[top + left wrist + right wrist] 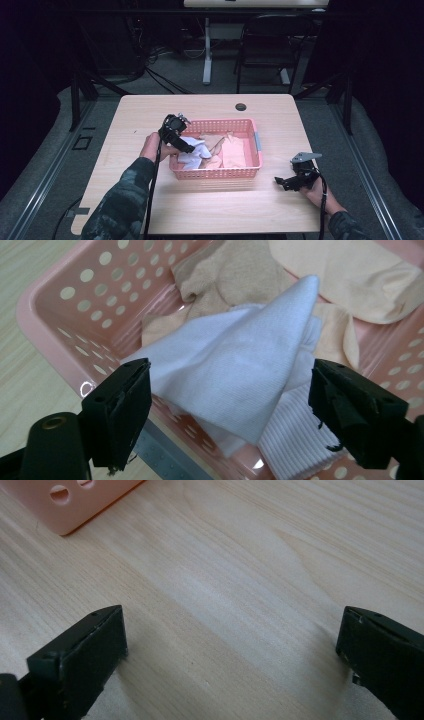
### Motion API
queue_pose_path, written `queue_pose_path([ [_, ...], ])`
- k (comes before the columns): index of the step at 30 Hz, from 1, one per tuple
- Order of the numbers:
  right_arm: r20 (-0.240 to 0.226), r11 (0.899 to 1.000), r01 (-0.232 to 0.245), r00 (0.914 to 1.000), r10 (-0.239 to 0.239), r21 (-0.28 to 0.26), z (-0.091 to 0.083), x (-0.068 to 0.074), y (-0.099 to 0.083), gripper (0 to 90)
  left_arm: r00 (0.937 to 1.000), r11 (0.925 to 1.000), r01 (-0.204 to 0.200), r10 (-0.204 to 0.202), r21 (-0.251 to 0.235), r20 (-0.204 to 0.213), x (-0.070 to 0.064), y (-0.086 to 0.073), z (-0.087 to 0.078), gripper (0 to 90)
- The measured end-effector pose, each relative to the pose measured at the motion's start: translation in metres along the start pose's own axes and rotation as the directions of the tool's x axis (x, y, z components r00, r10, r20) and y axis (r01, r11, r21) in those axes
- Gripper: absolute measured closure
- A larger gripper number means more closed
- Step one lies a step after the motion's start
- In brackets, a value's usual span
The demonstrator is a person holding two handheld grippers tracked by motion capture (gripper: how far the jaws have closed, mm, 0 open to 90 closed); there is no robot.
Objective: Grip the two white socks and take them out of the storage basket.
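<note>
The work in hand looks like sorting or taking socks out of the pink perforated plastic basket (250, 150), and by the look of it little is done yet: no sock lies out on the light wooden table (150, 112), and the whole bundle sits inside the basket, which stands near the middle of the table, a bit toward its near edge. The white knitted sock (235, 375) lies heaped at the basket's left end, draped over a ribbed white piece and partly covering the beige socks (350, 275) that spread toward the right end. The left gripper (184, 143) hangs over the basket's left rim, tilted down into it, the hand behind it just outside the left wall; in the left gripper view its jaws stand wide apart on either side of the white sock, above it and not closed on the cloth, so the grasp seems about to be made. The right gripper (286, 183) rests low near the table's near right corner, well apart from the basket, the forearm coming in from the near edge; its jaws are also spread wide over bare wood, holding nothing.
</note>
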State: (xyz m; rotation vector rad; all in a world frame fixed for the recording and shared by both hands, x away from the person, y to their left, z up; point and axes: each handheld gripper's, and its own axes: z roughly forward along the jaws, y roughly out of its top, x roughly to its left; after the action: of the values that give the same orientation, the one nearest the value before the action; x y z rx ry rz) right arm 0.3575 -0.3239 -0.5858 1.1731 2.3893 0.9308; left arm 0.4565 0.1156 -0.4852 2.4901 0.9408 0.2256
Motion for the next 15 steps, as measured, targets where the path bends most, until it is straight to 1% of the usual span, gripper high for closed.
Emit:
queue_pose_path([
  [2,0.0,1.0,0.0,1.0,0.0,0.0,0.0,0.0,0.0,0.0,1.0,0.9999,0.005,-0.005,0.01,0.0,0.0005,0.0004,0.003,20.2],
  [5,0.0,1.0,0.0,1.0,0.0,0.001,0.0,0.0,0.0,0.0,0.9999,0.9996,0.006,-0.006,0.028,-0.012,0.0013,0.001,0.0068,26.0],
  [7,0.0,1.0,0.0,1.0,0.0,0.0,0.0,0.0,0.0,0.0,0.9997,0.9993,0.009,-0.008,0.037,-0.024,0.0009,0.0012,0.0084,33.3],
  [12,0.0,1.0,0.0,1.0,0.0,0.0,0.0,0.0,0.0,0.0,0.9993,0.9989,0.017,-0.015,0.044,-0.033,-0.0003,0.001,0.0094,50.0],
  [15,0.0,1.0,0.0,1.0,0.0,0.0,0.0,0.0001,0.0,0.0,0.9991,0.9991,0.019,-0.017,0.039,-0.038,0.0,0.0006,0.0085,59.1],
])
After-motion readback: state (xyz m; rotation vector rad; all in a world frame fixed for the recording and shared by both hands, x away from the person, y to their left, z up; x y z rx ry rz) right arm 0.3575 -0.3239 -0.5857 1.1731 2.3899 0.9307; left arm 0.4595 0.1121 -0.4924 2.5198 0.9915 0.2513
